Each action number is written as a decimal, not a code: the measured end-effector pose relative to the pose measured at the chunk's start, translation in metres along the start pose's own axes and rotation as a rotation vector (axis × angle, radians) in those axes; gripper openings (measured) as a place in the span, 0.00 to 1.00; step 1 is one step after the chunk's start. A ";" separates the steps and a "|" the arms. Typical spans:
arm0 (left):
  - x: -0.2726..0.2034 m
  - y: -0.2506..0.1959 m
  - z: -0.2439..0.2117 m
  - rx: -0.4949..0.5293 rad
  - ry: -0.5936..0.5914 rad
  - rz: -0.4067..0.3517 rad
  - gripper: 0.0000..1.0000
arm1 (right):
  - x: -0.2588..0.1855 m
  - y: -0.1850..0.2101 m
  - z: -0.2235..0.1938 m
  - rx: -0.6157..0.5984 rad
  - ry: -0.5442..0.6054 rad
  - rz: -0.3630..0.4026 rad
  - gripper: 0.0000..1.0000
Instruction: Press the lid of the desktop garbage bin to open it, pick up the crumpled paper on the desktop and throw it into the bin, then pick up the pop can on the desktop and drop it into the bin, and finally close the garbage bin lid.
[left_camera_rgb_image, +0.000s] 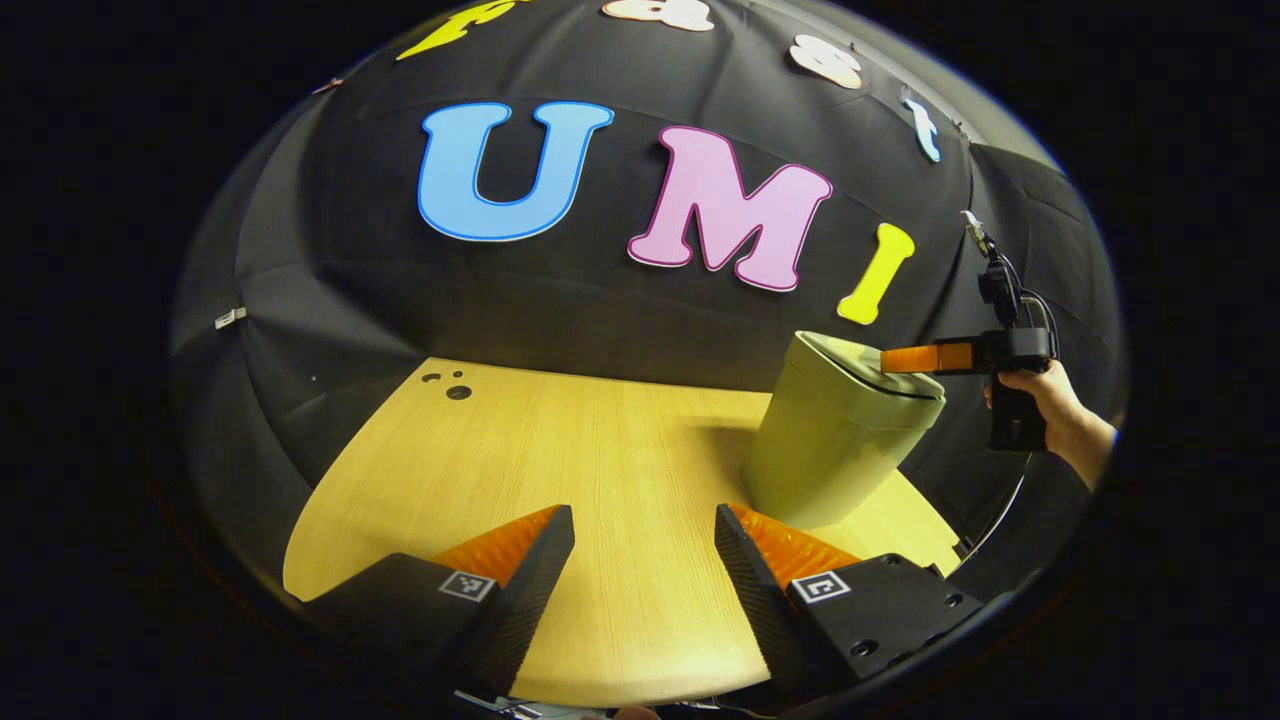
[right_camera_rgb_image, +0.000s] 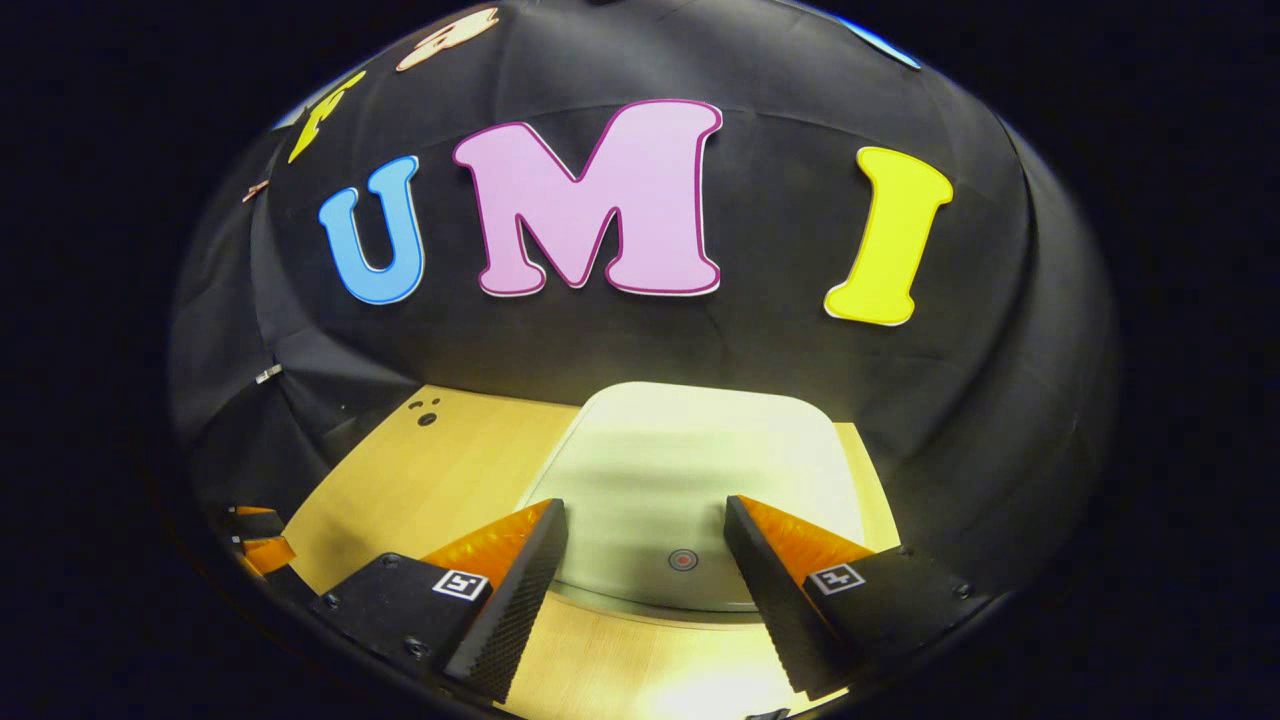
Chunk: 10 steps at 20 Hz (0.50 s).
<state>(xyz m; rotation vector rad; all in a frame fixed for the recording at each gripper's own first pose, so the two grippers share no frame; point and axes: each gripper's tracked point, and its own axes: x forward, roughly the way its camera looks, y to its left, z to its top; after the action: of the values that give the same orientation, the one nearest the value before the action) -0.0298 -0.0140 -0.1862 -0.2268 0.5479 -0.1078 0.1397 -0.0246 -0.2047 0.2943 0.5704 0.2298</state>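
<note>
My right gripper (right_camera_rgb_image: 645, 550), jaws wide apart, hovers over the bin lid (right_camera_rgb_image: 690, 470); probably short of its button (right_camera_rgb_image: 683, 560), so a press could skid off.

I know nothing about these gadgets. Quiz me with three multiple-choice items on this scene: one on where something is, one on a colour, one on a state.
1. Where is the right gripper?
A. over the bin's lid
B. on the tabletop
C. behind the wall

2. What colour is the rounded plastic desktop bin?
A. red
B. pale green
C. blue

3. How is the bin's flat lid?
A. closed
B. flipped up
C. removed

Answers: 1 A, the left gripper view shows it reaching above the lid. 2 B, its body is pale green on the light wooden table. 3 A, the lid lies flat on the bin's top.
</note>
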 end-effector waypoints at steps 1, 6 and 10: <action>0.000 -0.001 0.002 0.000 -0.002 -0.001 0.92 | 0.001 0.000 0.000 -0.008 -0.007 0.000 1.00; 0.004 -0.007 0.007 0.014 -0.007 -0.006 0.92 | 0.000 0.000 -0.005 0.029 -0.031 0.009 1.00; 0.006 -0.014 0.007 0.010 -0.009 -0.017 0.92 | 0.001 0.001 -0.012 0.042 -0.045 0.019 1.00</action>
<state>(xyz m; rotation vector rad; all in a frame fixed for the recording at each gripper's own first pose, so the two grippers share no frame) -0.0221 -0.0274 -0.1802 -0.2224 0.5368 -0.1254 0.1332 -0.0207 -0.2142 0.3451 0.5285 0.2295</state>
